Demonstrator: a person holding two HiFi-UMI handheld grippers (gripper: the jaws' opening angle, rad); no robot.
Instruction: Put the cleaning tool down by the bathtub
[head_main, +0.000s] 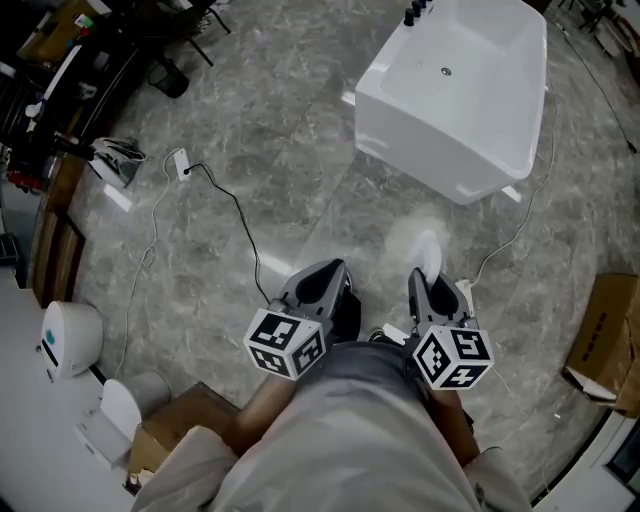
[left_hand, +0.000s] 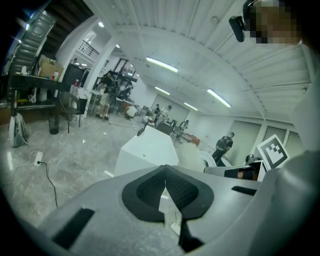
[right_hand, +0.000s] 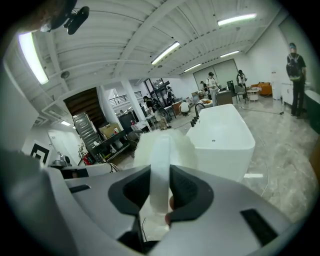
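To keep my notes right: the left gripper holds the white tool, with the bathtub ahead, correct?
Not quite: the right gripper holds the tool, as the right gripper view shows; the left gripper is shut and empty. The bathtub is indeed ahead.

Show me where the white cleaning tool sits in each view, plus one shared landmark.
Head view: cleaning tool, lower centre-right, sticking out of the right gripper.
Left gripper view: pale blur right of centre.
Right gripper view: centre, between the fingers.
Shared landmark: bathtub.
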